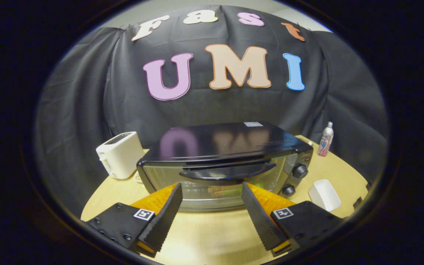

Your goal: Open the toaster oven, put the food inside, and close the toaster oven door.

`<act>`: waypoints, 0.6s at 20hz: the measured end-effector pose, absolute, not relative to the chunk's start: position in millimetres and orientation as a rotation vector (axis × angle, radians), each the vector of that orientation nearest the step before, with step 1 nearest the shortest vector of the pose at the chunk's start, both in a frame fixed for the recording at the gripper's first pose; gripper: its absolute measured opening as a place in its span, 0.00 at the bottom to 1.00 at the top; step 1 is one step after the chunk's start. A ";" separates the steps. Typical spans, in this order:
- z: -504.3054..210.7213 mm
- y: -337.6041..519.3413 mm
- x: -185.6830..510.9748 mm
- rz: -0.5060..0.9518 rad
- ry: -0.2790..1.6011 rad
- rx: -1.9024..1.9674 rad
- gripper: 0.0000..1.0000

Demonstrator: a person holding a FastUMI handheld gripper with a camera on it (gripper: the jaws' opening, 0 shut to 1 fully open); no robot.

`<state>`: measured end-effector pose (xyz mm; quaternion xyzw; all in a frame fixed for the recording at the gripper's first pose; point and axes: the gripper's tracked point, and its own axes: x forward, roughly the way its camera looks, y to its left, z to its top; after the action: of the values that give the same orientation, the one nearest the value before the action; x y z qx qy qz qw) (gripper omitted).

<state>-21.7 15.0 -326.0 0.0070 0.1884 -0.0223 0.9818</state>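
Spread, empty tongs (212, 191) face the closed toaster oven (223, 165) just ahead.

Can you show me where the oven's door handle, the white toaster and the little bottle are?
door handle (228, 172): gripper view, middle of the black bar.
white toaster (120, 155): gripper view, front face.
bottle (325, 140): gripper view, its body.
gripper (212, 200): open, before the oven.

Black toaster oven (226, 162), door shut; food (221, 190) dimly inside, seemingly.

Setting: staged kitchen booth. Black cloth wall (87, 110) behind toaster oven (226, 162); pale wood table (219, 232) beneath it; white toaster (120, 154), bottle (326, 139), white tub (324, 194) flanking.
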 end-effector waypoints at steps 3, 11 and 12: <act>-328.7 11.1 -16.9 -0.065 0.393 0.006 1.00; -297.1 -11.2 -34.1 -0.086 0.361 -0.037 1.00; -287.1 -13.1 -35.9 -0.085 0.347 -0.043 1.00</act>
<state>-35.9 -13.1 -287.1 -0.0212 0.1724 -0.0422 0.9839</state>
